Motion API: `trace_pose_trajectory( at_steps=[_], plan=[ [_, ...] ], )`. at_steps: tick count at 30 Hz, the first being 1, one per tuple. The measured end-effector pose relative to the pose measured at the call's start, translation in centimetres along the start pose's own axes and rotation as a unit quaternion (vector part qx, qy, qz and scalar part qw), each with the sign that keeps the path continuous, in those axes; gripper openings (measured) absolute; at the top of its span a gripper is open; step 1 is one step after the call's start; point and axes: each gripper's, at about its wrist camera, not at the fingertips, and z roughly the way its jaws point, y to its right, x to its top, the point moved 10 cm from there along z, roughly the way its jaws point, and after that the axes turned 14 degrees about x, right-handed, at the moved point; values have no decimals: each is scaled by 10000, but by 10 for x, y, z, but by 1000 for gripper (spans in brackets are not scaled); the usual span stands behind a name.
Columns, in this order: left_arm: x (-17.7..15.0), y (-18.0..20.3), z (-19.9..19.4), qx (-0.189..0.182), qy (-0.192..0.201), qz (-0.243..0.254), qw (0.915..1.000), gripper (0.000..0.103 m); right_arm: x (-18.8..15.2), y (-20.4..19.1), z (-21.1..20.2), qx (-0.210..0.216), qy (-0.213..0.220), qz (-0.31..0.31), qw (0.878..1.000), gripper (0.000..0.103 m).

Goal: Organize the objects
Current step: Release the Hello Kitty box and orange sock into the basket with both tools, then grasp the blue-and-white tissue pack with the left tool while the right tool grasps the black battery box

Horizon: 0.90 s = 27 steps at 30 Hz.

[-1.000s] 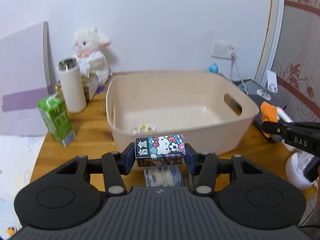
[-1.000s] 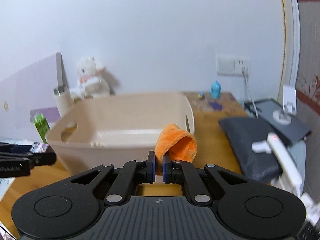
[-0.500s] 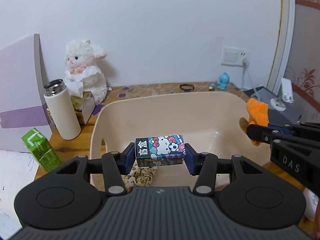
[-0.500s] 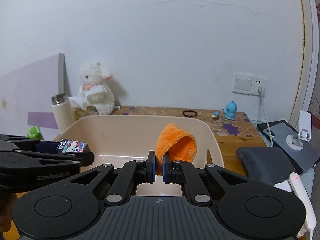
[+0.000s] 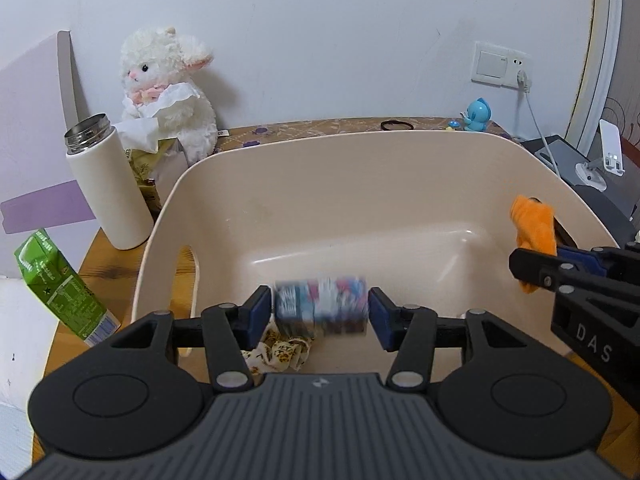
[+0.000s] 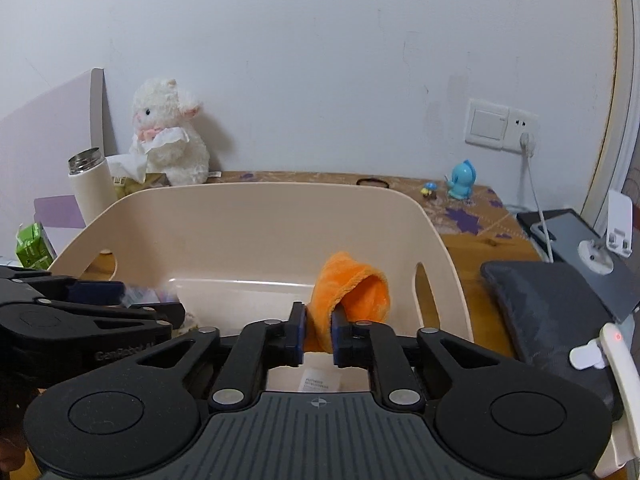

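Wooden table (image 6: 476,244) carries a beige basin (image 5: 360,168) centrally, white thermos (image 5: 108,192) and green carton (image 5: 60,288) at its left edge

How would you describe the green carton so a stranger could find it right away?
Start at the big beige tub. Left of it stands a white flask, and nearer the camera leans the green carton, the only bright green thing there.

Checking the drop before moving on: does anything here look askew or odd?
One thing: the small box is motion-blurred between the left claw pads, which stand apart from it, so it looks mid-drop into the beige bin. The orange cloth stays pinched in the right claw.
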Motion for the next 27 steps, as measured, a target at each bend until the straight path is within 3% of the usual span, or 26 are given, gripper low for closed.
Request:
trace_pose_trajectory(
  at_steps=[1, 2, 4, 6, 11, 19, 27],
  plan=[
    [-1, -4, -2, 81, -17, -21, 10000, 75, 0, 0, -2, -13, 7, -6, 10000, 35],
    [-1, -7, -5, 156, 10, -60, 9999, 78, 1, 0, -5, -13, 35, -9, 10000, 48],
    [0, -13, -14, 236, 104, -93, 9996, 86, 4, -3, -15, 4, 188, -60, 9998, 60],
    [0, -18, -24, 248, 156, -103, 9995, 89, 6, -6, -25, 5, 252, -174, 9995, 60],
    [-1, -28, -48, 191, 264, -164, 9993, 89, 8, -15, -49, 36, 370, -384, 9986, 76],
    [-26, -43, -73, 26, 223, -250, 9994, 92, -20, -24, -69, 98, 169, -419, 9989, 81],
    [-57, -53, -84, 130, 125, -66, 9998, 94, -53, -23, -67, 104, -124, -416, 9990, 86]
  ],
)
